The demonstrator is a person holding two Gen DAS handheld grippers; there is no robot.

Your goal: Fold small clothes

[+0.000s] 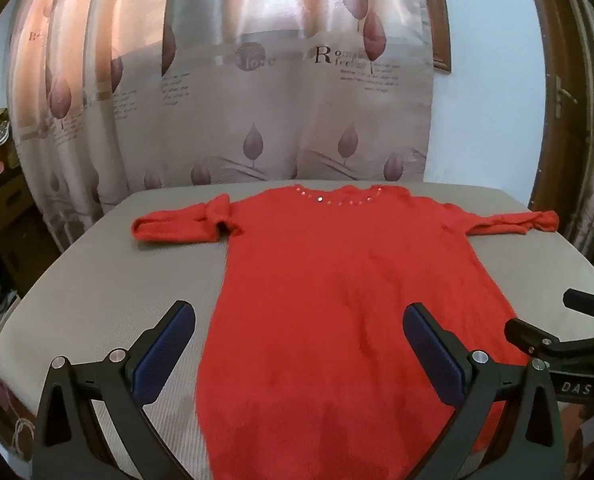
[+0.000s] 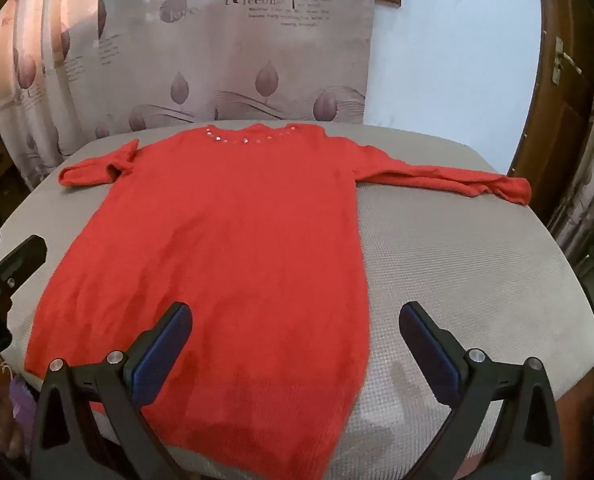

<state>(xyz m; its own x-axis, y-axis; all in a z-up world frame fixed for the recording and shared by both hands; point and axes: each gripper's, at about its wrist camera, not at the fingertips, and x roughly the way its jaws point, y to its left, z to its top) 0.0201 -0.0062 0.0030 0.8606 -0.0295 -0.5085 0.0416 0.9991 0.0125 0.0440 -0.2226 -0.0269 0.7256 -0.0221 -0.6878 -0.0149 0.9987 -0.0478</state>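
With the red sweater (image 1: 337,280) spread flat on the grey worktop (image 1: 109,292), neckline with its row of shiny studs (image 2: 241,140) at the far edge and hem nearest the cameras, lying unfolded and untouched. Both sleeves reaching sideways: left sleeve (image 1: 177,226) bunched and doubled on itself, right sleeve (image 2: 449,180) stretched out long toward the worktop's edge.

Hovering at the hem end: left claw (image 1: 299,344) released, jaws wide apart over the hem's left part; right claw (image 2: 293,344) likewise released and gripping nothing, jaws straddling the hem's right edge.

Judging the step in hand as the first fold, likely bringing the sleeves in across the body. Worth doing well by pinching each sleeve near the cuff, catching both layers of the fuzzy knit, lifting just clear so as not to drag the body askew, and laying it flat; smoothing the bunched left sleeve first, probably.

Reading, on the curtain (image 2: 217,60) behind, "Roma… feeling" and "love"; smaller print too blurred. Showing "DAS" in the left view on the other claw's body (image 1: 573,388).
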